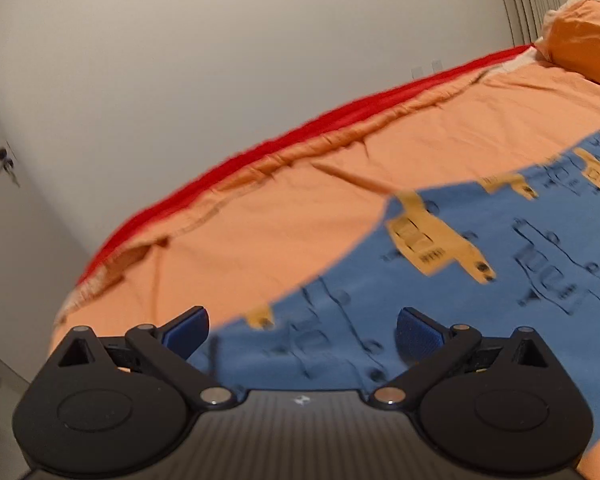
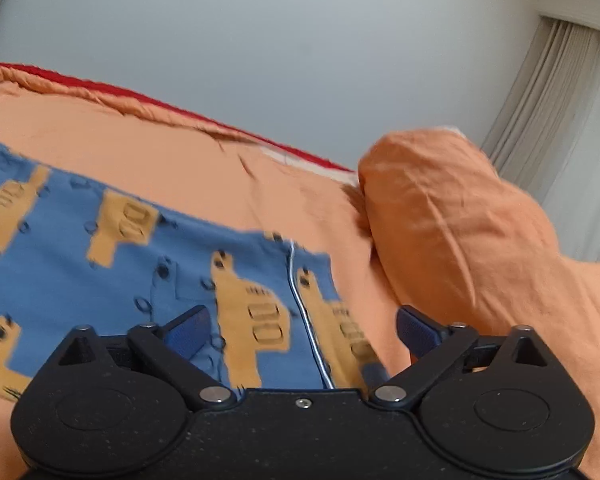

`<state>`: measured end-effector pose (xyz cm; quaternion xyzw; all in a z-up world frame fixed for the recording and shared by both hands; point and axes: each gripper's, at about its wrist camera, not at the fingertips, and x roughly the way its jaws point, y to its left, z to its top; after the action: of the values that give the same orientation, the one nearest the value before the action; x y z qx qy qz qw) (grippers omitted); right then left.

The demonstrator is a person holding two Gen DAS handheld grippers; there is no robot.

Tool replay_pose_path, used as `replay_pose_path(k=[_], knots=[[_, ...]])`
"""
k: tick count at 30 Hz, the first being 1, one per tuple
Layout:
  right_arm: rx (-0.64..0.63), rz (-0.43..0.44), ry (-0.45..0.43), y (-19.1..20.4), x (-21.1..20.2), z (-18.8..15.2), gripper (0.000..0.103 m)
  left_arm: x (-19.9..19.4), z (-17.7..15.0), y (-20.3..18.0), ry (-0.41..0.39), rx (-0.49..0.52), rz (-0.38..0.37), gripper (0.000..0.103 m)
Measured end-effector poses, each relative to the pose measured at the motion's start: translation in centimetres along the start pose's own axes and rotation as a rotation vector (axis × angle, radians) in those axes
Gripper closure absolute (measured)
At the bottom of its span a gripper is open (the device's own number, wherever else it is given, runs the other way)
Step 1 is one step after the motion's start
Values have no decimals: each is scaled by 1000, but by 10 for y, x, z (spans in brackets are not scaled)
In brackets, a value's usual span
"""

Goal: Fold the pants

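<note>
Left wrist view: the left gripper [image 1: 302, 330] hangs with jaws spread wide, gripping nothing, above blue pants printed with yellow vehicles [image 1: 480, 264] lying flat on an orange bedsheet [image 1: 284, 208]. Right wrist view: the right gripper [image 2: 303, 330] gapes likewise over the pants, beside an orange pillow [image 2: 452, 216].

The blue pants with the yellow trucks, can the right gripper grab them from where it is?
Probably yes. The right gripper is open, and the blue pants lie flat on the orange bedsheet right under its fingers, with nothing on top. The orange pillow sits off to the side.
</note>
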<state>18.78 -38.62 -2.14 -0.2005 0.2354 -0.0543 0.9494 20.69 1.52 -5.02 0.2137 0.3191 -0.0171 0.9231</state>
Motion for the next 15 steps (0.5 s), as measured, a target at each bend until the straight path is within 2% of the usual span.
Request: replay_pose_path(k=[3, 5, 7, 9, 10, 13, 14, 15], knots=[[-63, 210, -152, 37, -2, 32, 1, 10, 23, -1, -43, 19, -55, 0], [-123, 391, -165, 72, 12, 51, 1, 25, 33, -9, -52, 17, -80, 0], [-196, 504, -163, 99, 24, 62, 5, 43, 39, -24, -51, 46, -79, 0], [-283, 471, -161, 110, 36, 61, 4, 71, 38, -38, -19, 90, -20, 0], [-309, 440, -152, 108, 44, 59, 3, 79, 37, -37, -20, 89, -14, 0], [-229, 380, -81, 76, 78, 59, 1, 79, 32, -11, -55, 50, -70, 0], [-214, 392, -58, 69, 83, 64, 1, 73, 28, 1, -73, 45, -63, 0], [-226, 368, -61, 68, 83, 69, 1, 65, 24, 14, -96, 41, -37, 0]])
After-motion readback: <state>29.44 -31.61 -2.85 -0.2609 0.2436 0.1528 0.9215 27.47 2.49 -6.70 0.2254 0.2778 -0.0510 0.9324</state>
